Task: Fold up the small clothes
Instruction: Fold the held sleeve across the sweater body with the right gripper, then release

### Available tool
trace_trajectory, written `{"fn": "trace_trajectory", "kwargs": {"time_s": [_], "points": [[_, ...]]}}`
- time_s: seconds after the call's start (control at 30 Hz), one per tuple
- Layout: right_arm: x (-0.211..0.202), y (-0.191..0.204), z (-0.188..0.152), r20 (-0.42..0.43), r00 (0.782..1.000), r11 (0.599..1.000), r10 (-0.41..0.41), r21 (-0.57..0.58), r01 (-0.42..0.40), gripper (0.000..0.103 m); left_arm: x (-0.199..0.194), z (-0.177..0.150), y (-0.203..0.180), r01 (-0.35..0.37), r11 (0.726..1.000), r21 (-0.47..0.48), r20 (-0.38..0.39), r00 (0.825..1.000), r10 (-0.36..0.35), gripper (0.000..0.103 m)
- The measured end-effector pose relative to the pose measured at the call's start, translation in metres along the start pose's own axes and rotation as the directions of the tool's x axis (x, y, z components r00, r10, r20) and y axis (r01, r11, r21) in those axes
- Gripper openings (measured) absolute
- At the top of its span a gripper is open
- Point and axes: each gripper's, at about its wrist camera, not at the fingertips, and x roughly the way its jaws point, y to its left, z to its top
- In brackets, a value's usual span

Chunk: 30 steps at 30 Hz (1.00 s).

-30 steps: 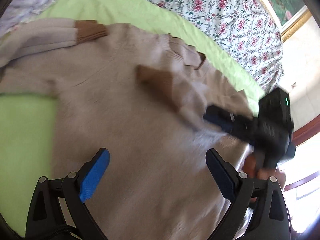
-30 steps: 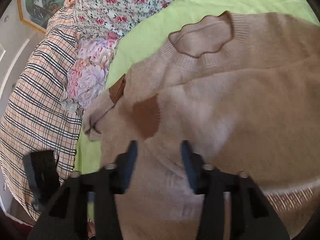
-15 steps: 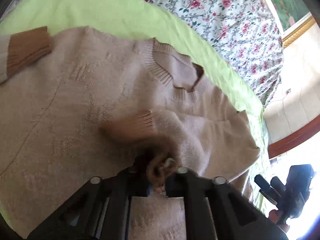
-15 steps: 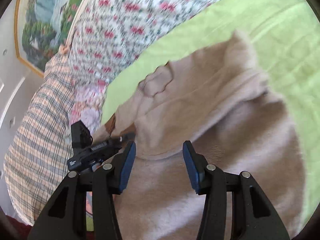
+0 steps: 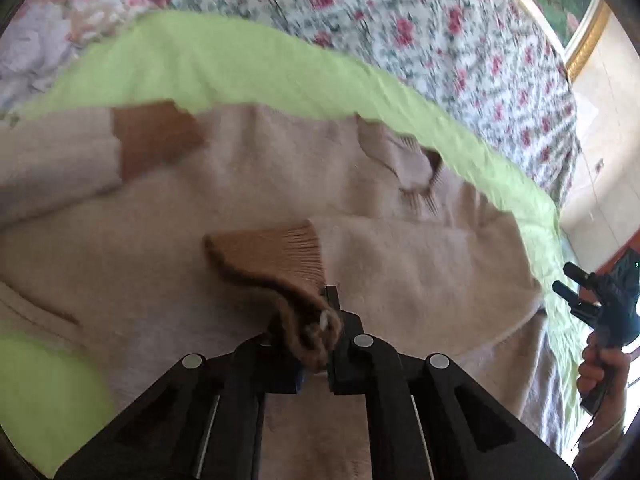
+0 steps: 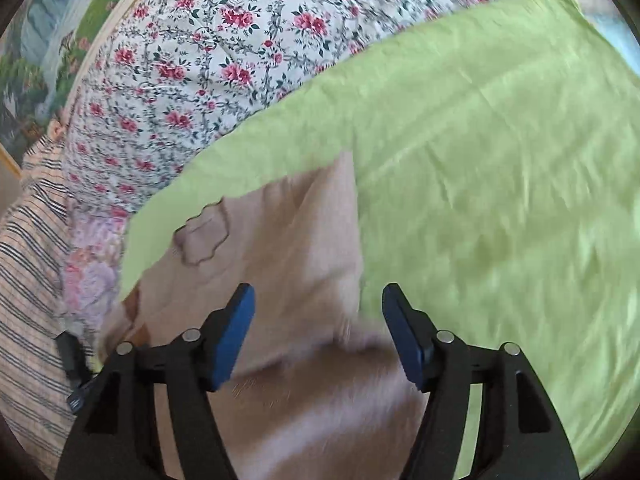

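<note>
A beige knit sweater with brown cuffs lies on a green sheet. My left gripper is shut on the brown cuff of the right sleeve, which is folded across the sweater's body. The other brown cuff lies at the upper left. My right gripper is open and empty above the sweater's folded side edge; it also shows in the left wrist view at the far right, held off the sweater.
A floral quilt lies beyond the green sheet. A plaid blanket is at the left in the right wrist view. A framed picture hangs on the wall behind the bed.
My left gripper closed on the sleeve cuff and keeps hold of it. My right gripper let go, opened wider and swung out to the sweater's right side.
</note>
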Motion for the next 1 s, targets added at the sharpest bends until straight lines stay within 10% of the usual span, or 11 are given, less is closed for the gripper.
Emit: {"fn": "trace_trajectory", "kwargs": {"time_s": [0.27, 0.3, 0.33, 0.8, 0.9, 1.0], "points": [[0.083, 0.013, 0.012, -0.236, 0.971, 0.994, -0.047, -0.105, 0.023, 0.07, 0.0, -0.011, 0.0, 0.0, 1.0, 0.012, -0.01, 1.0, 0.0, 0.006], [0.086, 0.016, 0.012, -0.25, 0.967, 0.99, -0.052, -0.143, 0.016, 0.019, 0.001, -0.013, -0.001, 0.002, 1.0, 0.008, -0.013, 1.0, -0.002, 0.006], [0.081, 0.019, 0.017, -0.223, 0.972, 0.984, -0.068, -0.177, 0.029, 0.014, 0.002, -0.014, -0.004, 0.006, 1.0, 0.015, -0.014, 1.0, -0.006, 0.006], [0.028, 0.009, 0.015, -0.018, 0.986, 0.966, -0.167, -0.204, 0.16, 0.032, 0.007, -0.02, -0.022, -0.03, 0.995, 0.091, -0.01, 0.999, 0.031, 0.006], [0.037, 0.029, 0.005, -0.09, 0.994, 0.965, -0.058, -0.259, 0.033, 0.032, 0.009, -0.021, -0.019, -0.034, 0.996, 0.084, -0.017, 0.999, 0.035, 0.006], [0.067, 0.016, -0.011, -0.174, 0.966, 0.951, -0.19, -0.278, 0.137, 0.03, 0.009, -0.022, -0.021, -0.041, 0.994, 0.098, -0.03, 0.999, 0.044, 0.008]]}}
